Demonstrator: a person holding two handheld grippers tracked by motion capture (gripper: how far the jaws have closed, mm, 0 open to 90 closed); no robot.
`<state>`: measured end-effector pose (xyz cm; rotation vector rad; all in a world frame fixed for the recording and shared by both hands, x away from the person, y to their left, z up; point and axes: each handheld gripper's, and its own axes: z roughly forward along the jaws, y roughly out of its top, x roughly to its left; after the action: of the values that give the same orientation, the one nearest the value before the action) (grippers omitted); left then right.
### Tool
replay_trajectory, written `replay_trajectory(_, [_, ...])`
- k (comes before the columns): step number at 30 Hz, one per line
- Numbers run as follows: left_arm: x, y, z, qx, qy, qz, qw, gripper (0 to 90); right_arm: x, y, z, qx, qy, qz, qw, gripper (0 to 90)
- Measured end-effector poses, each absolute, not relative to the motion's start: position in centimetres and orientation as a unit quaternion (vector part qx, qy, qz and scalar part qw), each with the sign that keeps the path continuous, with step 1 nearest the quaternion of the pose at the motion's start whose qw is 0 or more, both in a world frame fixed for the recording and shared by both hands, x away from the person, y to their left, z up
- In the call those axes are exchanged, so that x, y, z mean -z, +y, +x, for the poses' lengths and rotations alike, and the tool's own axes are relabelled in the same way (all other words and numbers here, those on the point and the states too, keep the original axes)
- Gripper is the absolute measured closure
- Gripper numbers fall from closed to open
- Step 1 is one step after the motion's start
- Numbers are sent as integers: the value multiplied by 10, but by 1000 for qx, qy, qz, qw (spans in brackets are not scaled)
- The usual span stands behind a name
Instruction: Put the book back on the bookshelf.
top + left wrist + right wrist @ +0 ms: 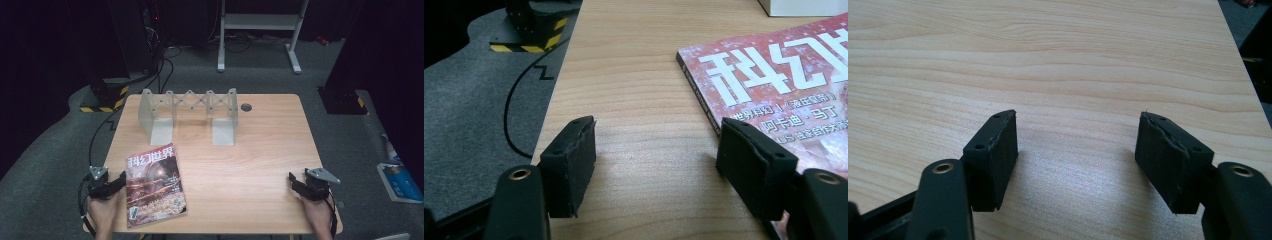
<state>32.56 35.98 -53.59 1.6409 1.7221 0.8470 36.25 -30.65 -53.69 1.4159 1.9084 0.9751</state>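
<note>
Lying flat near the front left corner of the wooden table (250, 165), the magazine (154, 184) shows a red-toned cover with large white Chinese characters across its top, a dark round shape in the middle and pale mottled artwork lower down; its foot end reaches almost to the table's near edge. Just beside its left edge rests the left gripper (116, 182), jaws apart with bare wood between them, the right-hand jaw standing at the magazine's spine in the left gripper view. Well apart, at the front right corner, sits the right gripper (295, 182), jaws spread wide over bare wood. Farther back stands a grey extending book rack (187, 115), beside a small dark round cap (246, 107) set in the tabletop
</note>
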Motion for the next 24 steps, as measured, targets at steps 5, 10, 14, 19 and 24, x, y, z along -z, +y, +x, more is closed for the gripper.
replay_trajectory(5, [536, 360, 325, -320, 649, 620, 303, 318, 537, -307, 362, -364, 713, 528, 282, 334])
replay_trajectory(10, [536, 360, 325, -320, 649, 620, 303, 318, 537, -306, 362, -365, 714, 528, 282, 334])
replay_trajectory(14, [536, 360, 325, -319, 650, 620, 303, 318, 537, -306, 362, -365, 714, 527, 281, 334])
replay_trajectory(19, [535, 361, 325, -314, 650, 620, 306, 321, 537, -306, 362, -365, 715, 526, 281, 334])
replay_trajectory(24, [534, 363, 323, -305, 653, 616, 318, 342, 537, -306, 362, -365, 716, 524, 281, 334])
